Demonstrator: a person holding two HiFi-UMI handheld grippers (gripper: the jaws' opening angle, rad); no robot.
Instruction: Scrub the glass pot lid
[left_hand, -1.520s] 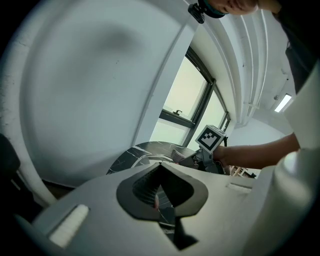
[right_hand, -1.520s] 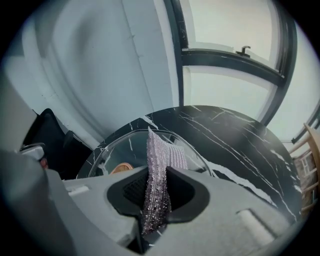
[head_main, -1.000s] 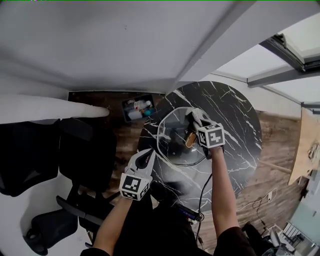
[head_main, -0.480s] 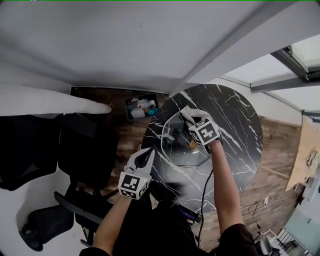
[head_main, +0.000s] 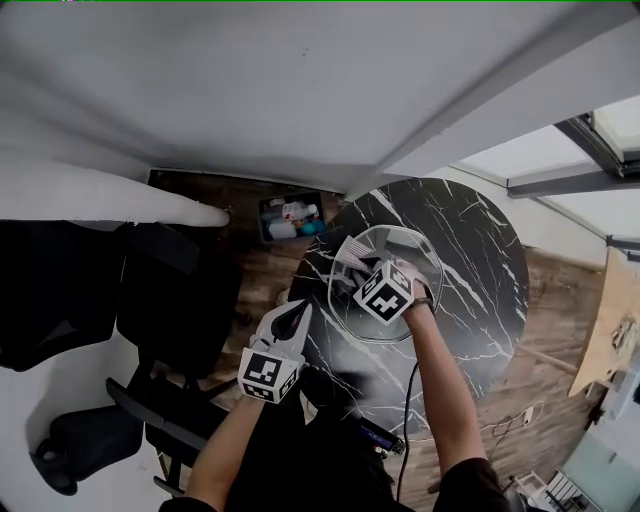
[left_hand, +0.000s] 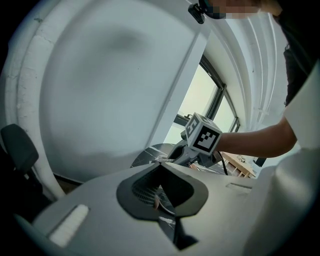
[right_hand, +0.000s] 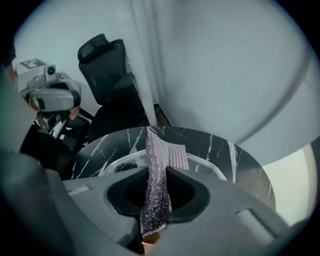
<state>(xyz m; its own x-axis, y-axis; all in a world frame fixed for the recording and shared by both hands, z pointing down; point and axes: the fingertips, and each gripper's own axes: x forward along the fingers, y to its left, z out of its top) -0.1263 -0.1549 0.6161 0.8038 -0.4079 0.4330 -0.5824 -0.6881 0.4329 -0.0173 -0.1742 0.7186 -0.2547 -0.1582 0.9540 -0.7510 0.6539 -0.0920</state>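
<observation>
1. Glass pot lid (head_main: 400, 318) lies flat on the round black marble tabletop (head_main: 480, 250), on its left half. The clear rim also shows in the right gripper view (right_hand: 207, 163).
2. Right tongs (head_main: 352, 260): clamped on a silvery-mauve mesh scrubbing cloth (head_main: 350, 248). In the right gripper view the cloth (right_hand: 159, 165) stands pinched edge-on between the two jaws of the right tongs (right_hand: 156, 175). Its free end fans out past the tips, over the lid's far-left part.
3. Whether the cloth is touching the glass cannot be told from any view.
4. Left tongs (head_main: 298, 312): jaws drawn together at the tips, nothing held between them. The left gripper view shows the closed tips of these tongs (left_hand: 161, 169), with only the tabletop showing through the gap behind.
5. Left tongs are held at the near-left edge of the tabletop, apart from the lid, pointing toward it.
6. The left gripper view looks across at the right tongs' marker cube (left_hand: 204, 136), with a bare forearm (left_hand: 255, 140) behind it.
7. Surroundings: a dark bin of bottles (head_main: 288, 216) sits on the wooden floor just beyond the tabletop's far-left edge. A black office chair (head_main: 165, 290) stands to the left.
</observation>
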